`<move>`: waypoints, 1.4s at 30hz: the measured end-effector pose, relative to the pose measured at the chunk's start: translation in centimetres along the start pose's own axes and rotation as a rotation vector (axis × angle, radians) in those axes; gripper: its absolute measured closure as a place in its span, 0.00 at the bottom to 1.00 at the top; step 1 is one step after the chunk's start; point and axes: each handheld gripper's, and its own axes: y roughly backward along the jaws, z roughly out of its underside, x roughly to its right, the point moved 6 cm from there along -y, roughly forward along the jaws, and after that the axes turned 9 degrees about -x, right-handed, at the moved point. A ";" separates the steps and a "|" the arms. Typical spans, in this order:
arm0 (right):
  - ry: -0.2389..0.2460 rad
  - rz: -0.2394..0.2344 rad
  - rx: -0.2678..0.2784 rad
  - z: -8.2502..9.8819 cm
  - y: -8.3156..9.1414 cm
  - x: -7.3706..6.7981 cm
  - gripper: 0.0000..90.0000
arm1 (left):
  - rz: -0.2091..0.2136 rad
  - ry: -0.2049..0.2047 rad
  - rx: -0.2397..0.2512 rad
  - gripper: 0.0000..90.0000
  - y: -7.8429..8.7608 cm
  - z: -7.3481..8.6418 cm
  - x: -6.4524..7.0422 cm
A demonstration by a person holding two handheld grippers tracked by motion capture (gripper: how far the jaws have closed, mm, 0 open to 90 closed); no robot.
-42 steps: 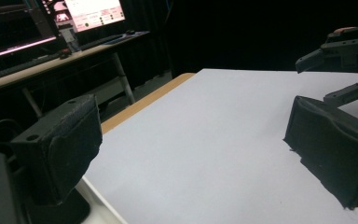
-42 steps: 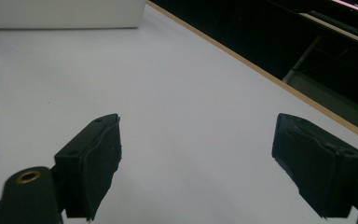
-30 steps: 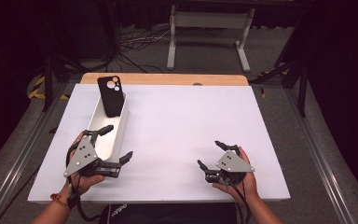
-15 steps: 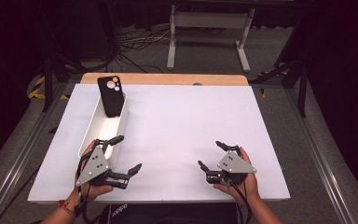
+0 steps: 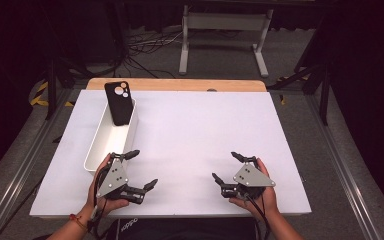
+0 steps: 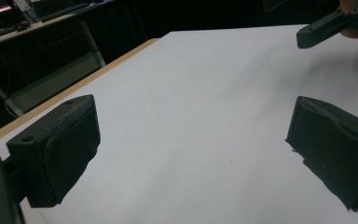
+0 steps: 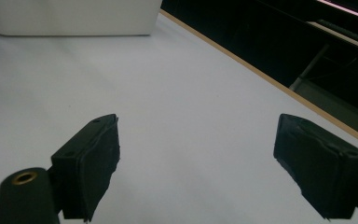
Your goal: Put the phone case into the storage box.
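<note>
phone case (image 5: pixel 119 102) upright in white bin (image 5: pixel 101 145); left gripper (image 5: pixel 141 169) beside bin, fingers apart; no writing readable

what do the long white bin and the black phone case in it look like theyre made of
White bin: probably moulded plastic, smooth with rounded corners and thin walls. Black phone case: likely matte silicone or soft plastic, dull and glare-free, with round camera cutouts.

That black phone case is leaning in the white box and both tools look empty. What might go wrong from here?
Two risks, as guesses. The phone case stands tilted against the far end of the white box, so a nudge to the box may tip it over. The left tool is open right beside the box's near end, so a careless swing might knock the box. The right tool, also open, sits far from both on the table.
</note>
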 end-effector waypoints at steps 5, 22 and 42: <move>0.007 -0.009 0.001 0.1 0.0 -0.2 0.17 | 0.011 0.002 -0.017 0.04 -0.5 0.4 0.0; 0.024 -0.013 -0.001 0.1 0.0 -0.5 0.17 | 0.016 -0.007 -0.023 0.04 -0.5 0.6 0.0; 0.022 -0.011 0.001 0.0 0.0 -0.5 0.17 | 0.020 -0.012 -0.007 0.04 -0.1 0.2 0.1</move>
